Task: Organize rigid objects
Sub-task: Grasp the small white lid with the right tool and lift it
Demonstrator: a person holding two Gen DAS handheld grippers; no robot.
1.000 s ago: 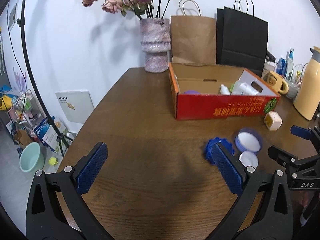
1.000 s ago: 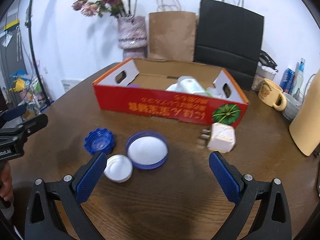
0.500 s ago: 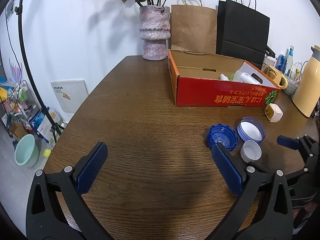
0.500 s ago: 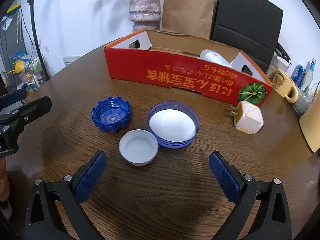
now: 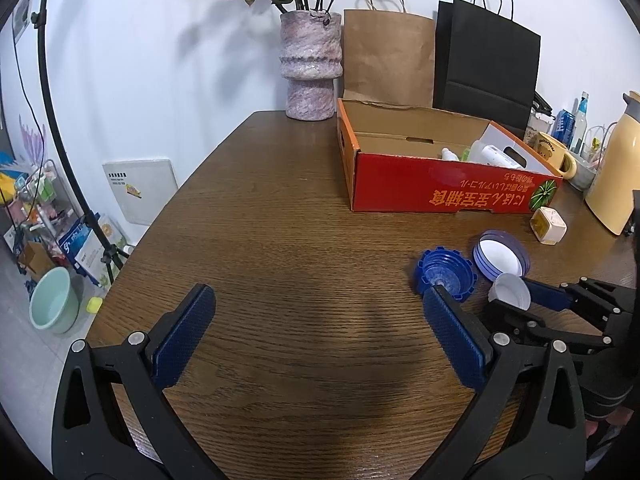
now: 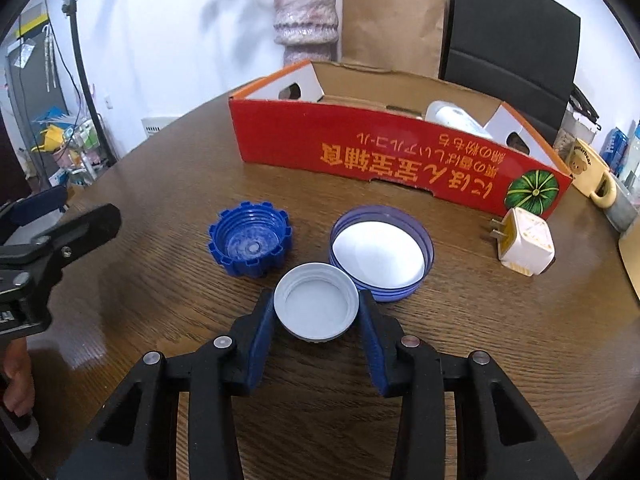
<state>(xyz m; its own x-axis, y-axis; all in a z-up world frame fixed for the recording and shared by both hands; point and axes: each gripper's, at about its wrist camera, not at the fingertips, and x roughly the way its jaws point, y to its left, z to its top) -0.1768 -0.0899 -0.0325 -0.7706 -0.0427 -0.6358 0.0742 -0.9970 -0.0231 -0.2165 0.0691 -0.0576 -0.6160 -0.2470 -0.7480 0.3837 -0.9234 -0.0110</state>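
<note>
My right gripper is shut on a small white cap that rests on the wooden table. The cap also shows in the left wrist view. Beside it lie a blue ridged cap, a larger purple lid and a cream plug adapter. A red cardboard box with white bottles inside stands behind them. My left gripper is open and empty over bare table, left of the blue ridged cap.
A stone vase with dried flowers, a brown paper bag and a black bag stand at the back. A yellow mug and a cream thermos stand at the right. The table's left edge drops to the floor.
My right gripper moved forward and down and closed on the small white cap. My left gripper stayed open and shifted only slightly.
</note>
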